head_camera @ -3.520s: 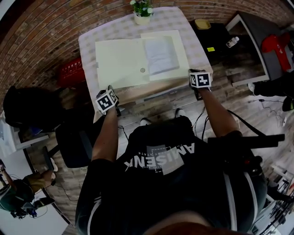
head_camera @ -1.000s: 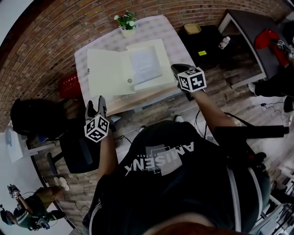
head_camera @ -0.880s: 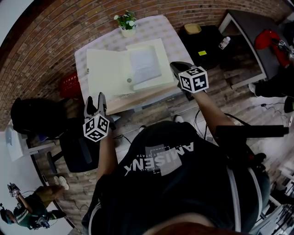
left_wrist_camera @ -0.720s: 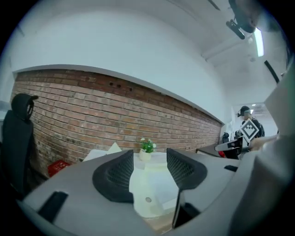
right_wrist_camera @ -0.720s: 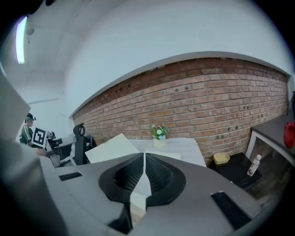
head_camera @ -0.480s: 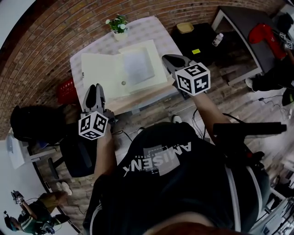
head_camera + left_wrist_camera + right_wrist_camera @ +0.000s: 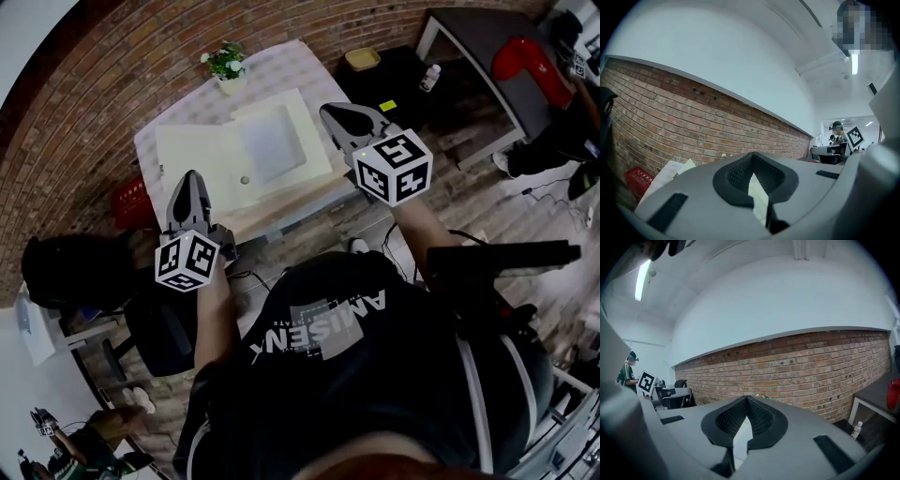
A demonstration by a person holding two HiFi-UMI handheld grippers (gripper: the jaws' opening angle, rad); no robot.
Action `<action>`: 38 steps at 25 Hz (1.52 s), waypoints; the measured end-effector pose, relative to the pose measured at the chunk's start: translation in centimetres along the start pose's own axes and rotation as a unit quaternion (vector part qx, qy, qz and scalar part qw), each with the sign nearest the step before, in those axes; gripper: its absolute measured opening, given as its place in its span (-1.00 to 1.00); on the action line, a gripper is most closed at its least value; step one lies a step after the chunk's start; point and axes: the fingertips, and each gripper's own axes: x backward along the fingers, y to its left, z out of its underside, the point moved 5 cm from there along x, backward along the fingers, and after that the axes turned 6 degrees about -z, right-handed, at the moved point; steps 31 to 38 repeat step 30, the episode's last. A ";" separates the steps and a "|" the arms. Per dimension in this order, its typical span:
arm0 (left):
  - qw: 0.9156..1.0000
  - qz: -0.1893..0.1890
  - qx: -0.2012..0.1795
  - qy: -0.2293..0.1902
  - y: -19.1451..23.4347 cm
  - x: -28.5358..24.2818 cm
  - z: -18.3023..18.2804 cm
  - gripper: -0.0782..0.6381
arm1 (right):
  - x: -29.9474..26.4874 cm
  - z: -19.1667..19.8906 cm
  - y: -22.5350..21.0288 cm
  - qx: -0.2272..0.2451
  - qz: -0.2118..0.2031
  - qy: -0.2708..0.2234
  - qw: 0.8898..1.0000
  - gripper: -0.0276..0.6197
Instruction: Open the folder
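The left grey gripper point(image 7: 190, 178) and right grey gripper point(image 7: 330, 112) point level over the near corners of the checked-cloth table point(image 7: 309, 58), jaws pressed together on nothing, the left's just closed, with the cream cardboard folder point(image 7: 202, 161) lying open between them.

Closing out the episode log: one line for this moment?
folder: open flat on table | left gripper: just closed, empty | right gripper: shut, empty | both off the folder

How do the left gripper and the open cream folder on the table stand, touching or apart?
Apart. The left gripper view shows the left gripper, jaws just closed on nothing, aimed at the brick wall, the open cream folder lying below.
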 end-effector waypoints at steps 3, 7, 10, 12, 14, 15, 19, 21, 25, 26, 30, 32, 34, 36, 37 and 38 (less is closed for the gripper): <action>1.000 0.004 -0.017 -0.001 -0.3 -0.1 -0.5 -0.75 | 0.0 -0.3 0.2 0.007 0.000 -0.006 1.000 -0.79; 1.000 0.008 -0.025 0.002 -0.6 -0.5 -0.8 -0.75 | -0.1 -0.6 0.0 0.006 0.010 -0.014 1.000 -0.79; 0.999 0.010 -0.030 0.006 -0.7 -0.8 -1.0 -0.75 | -0.3 -0.8 -0.2 0.005 0.011 -0.016 1.000 -0.79; 0.999 0.011 -0.033 0.008 -0.7 -1.0 -1.0 -0.75 | -0.4 -0.8 -0.2 0.004 0.012 -0.015 1.000 -0.79; 0.999 0.010 -0.036 0.008 -0.6 -1.0 -1.1 -0.75 | -0.5 -0.9 -0.1 0.006 0.012 -0.017 1.000 -0.79; 0.999 0.010 -0.037 0.007 -0.6 -1.0 -1.2 -0.75 | -0.5 -0.9 -0.1 0.007 0.012 -0.017 1.000 -0.79; 0.999 0.014 -0.034 -0.001 -0.8 -1.1 -1.5 -0.75 | -0.5 -0.9 -0.3 0.010 0.015 -0.017 1.000 -0.79; 0.999 0.012 -0.041 0.000 -0.8 -1.2 -1.5 -0.75 | -0.5 -0.9 -0.4 0.012 0.016 -0.017 1.000 -0.79; 0.999 0.009 -0.049 0.006 -0.9 -1.1 -1.5 -0.75 | -0.4 -0.9 -0.5 0.011 0.019 -0.018 1.000 -0.79; 0.999 0.009 -0.049 0.007 -0.9 -1.1 -1.4 -0.75 | -0.4 -0.9 -0.6 0.010 0.019 -0.019 1.000 -0.79; 0.999 0.005 -0.049 0.008 -0.8 -1.0 -1.5 -0.75 | -0.3 -1.0 -0.6 0.010 0.019 -0.019 1.000 -0.79; 0.999 0.005 -0.049 0.008 -0.8 -1.0 -1.5 -0.75 | -0.3 -1.0 -0.6 0.010 0.019 -0.019 1.000 -0.79; 0.999 0.005 -0.049 0.008 -0.8 -1.0 -1.5 -0.75 | -0.3 -1.0 -0.6 0.010 0.019 -0.019 1.000 -0.79; 0.999 0.005 -0.049 0.008 -0.8 -1.0 -1.5 -0.75 | -0.3 -1.0 -0.6 0.010 0.019 -0.019 1.000 -0.79; 0.999 0.005 -0.049 0.008 -0.8 -1.0 -1.5 -0.75 | -0.3 -1.0 -0.6 0.010 0.019 -0.019 1.000 -0.79; 0.999 0.005 -0.049 0.008 -0.8 -1.0 -1.5 -0.75 | -0.3 -1.0 -0.6 0.010 0.019 -0.019 1.000 -0.79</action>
